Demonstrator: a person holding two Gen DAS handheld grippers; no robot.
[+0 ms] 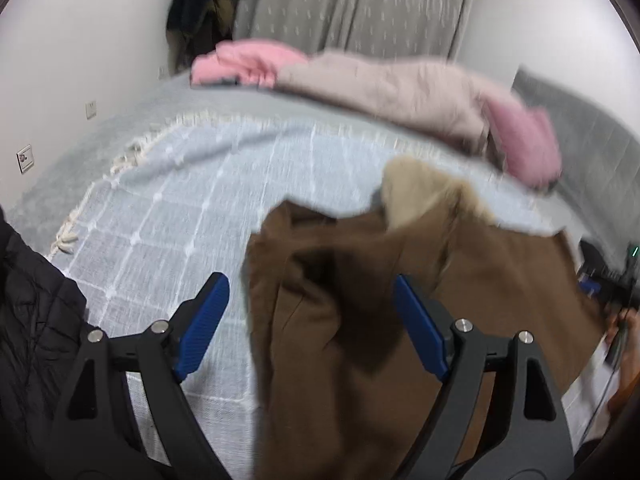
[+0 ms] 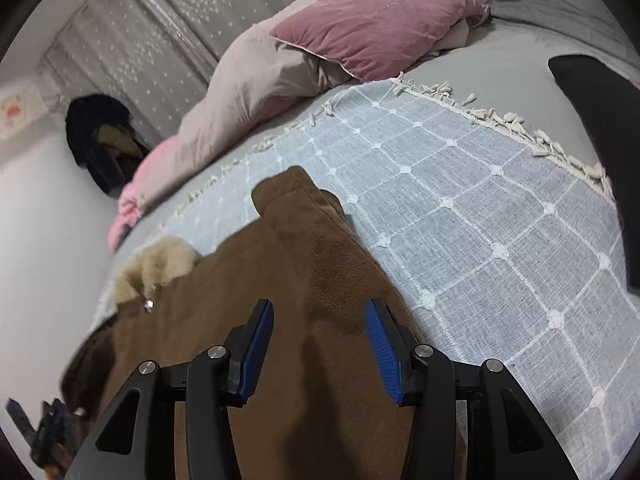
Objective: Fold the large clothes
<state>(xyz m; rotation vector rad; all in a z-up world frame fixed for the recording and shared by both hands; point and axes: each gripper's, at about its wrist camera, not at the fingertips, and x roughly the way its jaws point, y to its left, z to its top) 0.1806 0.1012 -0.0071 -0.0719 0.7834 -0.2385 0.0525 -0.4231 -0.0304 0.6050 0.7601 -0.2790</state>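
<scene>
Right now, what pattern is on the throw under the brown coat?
Pale blue woven throw with a white grid, dotted crossings and cream tassels; clearest in the right wrist view.

The left gripper [image 1: 310,306] stands wide open, the brown coat [image 1: 360,320] bunched loose between its jaws, blue checked blanket [image 1: 180,200] beyond.

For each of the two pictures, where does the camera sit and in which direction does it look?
Left wrist view: sits on the left tool, looking forward and downward at the brown fur-collared coat on the pale blue checked blanket; its open blue-padded fingers show, and a hand at the right edge.
Right wrist view: sits on the right tool, looking downward along the same coat; only its open fingers show.
Shared: coat, blanket, pink pillow, grey patterned curtain.
</scene>
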